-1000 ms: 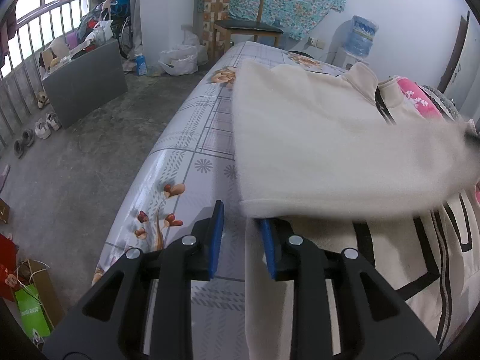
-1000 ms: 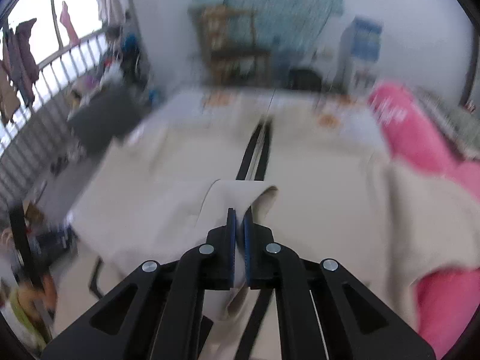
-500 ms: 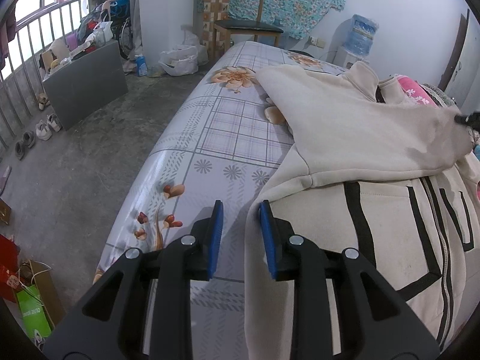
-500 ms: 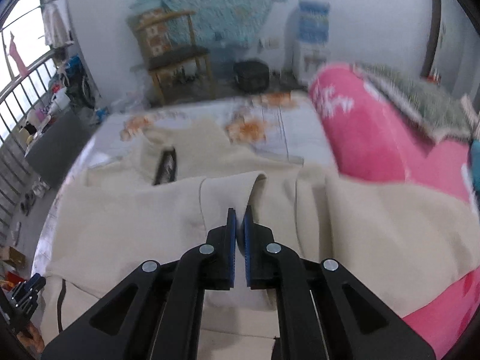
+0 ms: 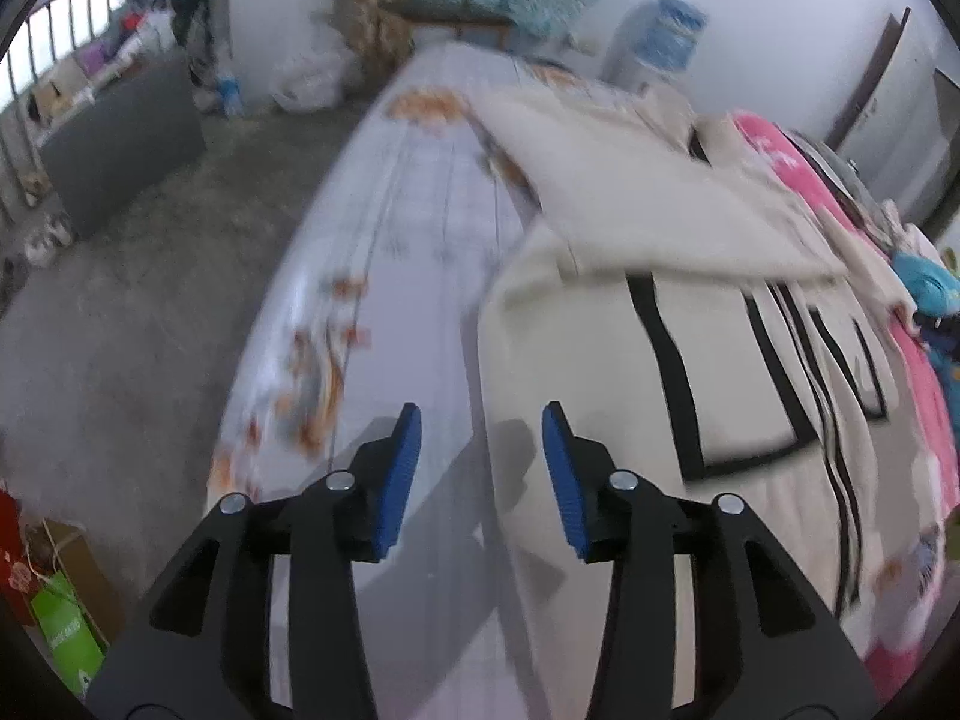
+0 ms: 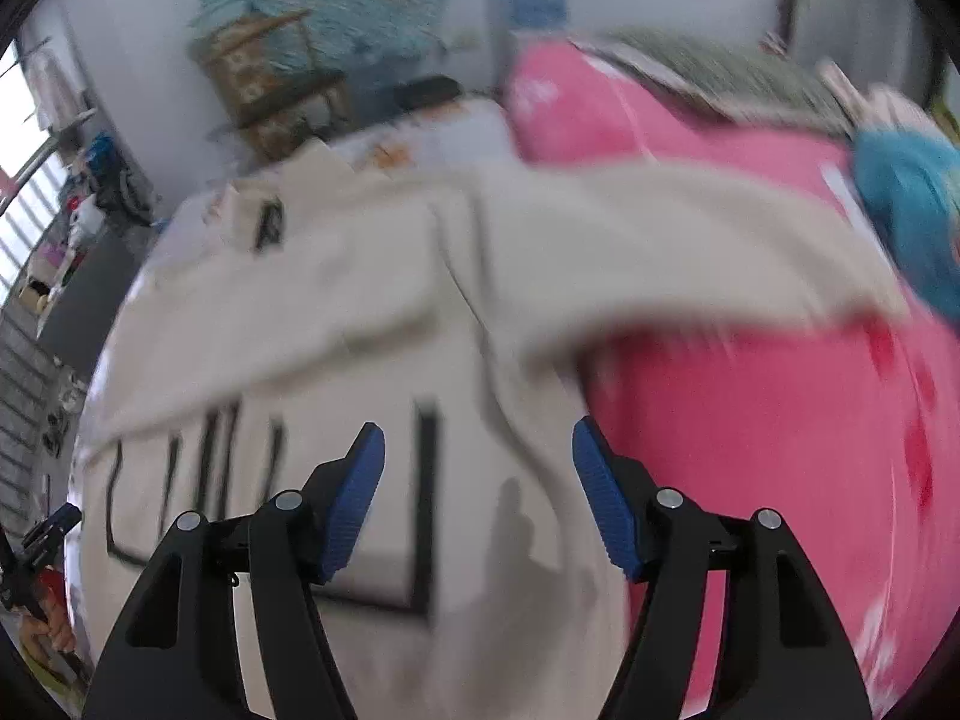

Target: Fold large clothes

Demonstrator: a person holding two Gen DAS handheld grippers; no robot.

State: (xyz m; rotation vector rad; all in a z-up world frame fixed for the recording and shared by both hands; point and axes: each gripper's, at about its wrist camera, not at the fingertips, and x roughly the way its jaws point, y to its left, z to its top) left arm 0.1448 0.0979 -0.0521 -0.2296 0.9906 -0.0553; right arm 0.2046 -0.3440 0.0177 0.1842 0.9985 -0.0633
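Observation:
A large cream jacket [image 5: 708,372] with black line trim lies spread on the floral-cloth table [image 5: 396,252]. One sleeve is folded across its chest [image 5: 648,204]. My left gripper [image 5: 480,456] is open and empty, over the jacket's left edge near the hem. In the right wrist view the jacket [image 6: 336,336] fills the middle, its other sleeve [image 6: 690,252] draped over a pink blanket [image 6: 750,438]. My right gripper [image 6: 477,480] is open and empty above the jacket's right side. Both views are motion-blurred.
The table's left edge drops to a concrete floor [image 5: 120,324]. A wooden chair [image 6: 282,96] and a water dispenser [image 5: 666,30] stand beyond the far end. A blue garment [image 6: 906,210] lies on the pink blanket at right. A green bag [image 5: 66,636] is on the floor.
My right gripper has let go of the sleeve and opened wide, leaving it folded across the jacket. My left gripper has opened wider. Both have moved, blurring the views.

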